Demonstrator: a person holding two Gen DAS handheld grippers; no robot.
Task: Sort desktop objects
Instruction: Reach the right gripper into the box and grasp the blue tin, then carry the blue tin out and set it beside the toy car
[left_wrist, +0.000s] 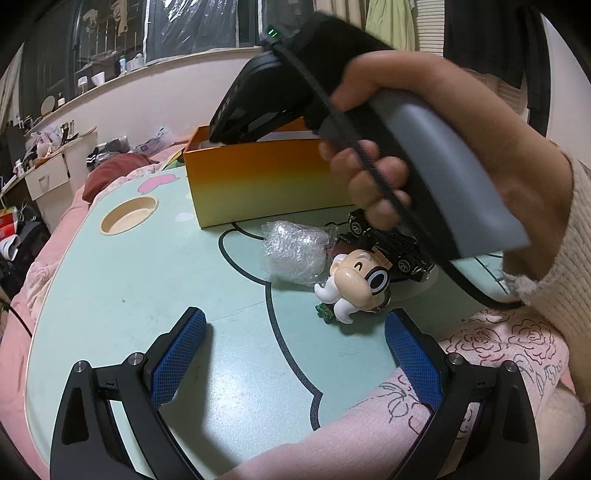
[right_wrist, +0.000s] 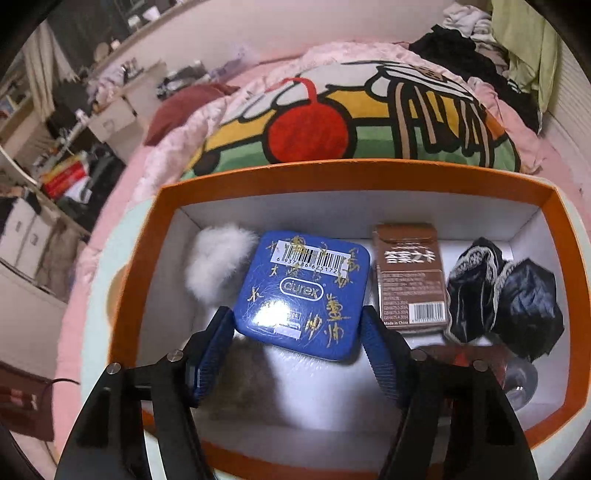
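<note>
R gripper (right_wrist: 297, 332) hangs nose-down over the orange box (right_wrist: 354, 173), fingers (right_wrist: 216, 354) spread either side of the blue Durex tin (right_wrist: 303, 291). Can't tell whether the pads press its edges or just flank it. Tin is roughly square w/ rounded corners, so no real long axis; it sits tilted, barcode end toward the box's far wall, near corner pointing back at the gripper.

Also in the box: white fluffy pompom (right_wrist: 218, 266) touching the tin's left side, brown card pack (right_wrist: 410, 277) just right of the tin w/ long axis running near-to-far, crumpled black plastic bag (right_wrist: 506, 299) at the right end.

L gripper (left_wrist: 295, 350) hovers low over the mint tabletop (left_wrist: 147, 277), fingers (left_wrist: 181, 362) wide apart, nothing between them. From here the box (left_wrist: 258, 181) stands at the tabletop's far side. In front of it: clear bubble-wrap bundle (left_wrist: 295, 251), moustached cartoon figurine (left_wrist: 354, 284) lying on its side, black toy car (left_wrist: 391, 243) behind it. Person's hand (left_wrist: 424, 155) grips the R gripper's grey handle above the box.
</note>
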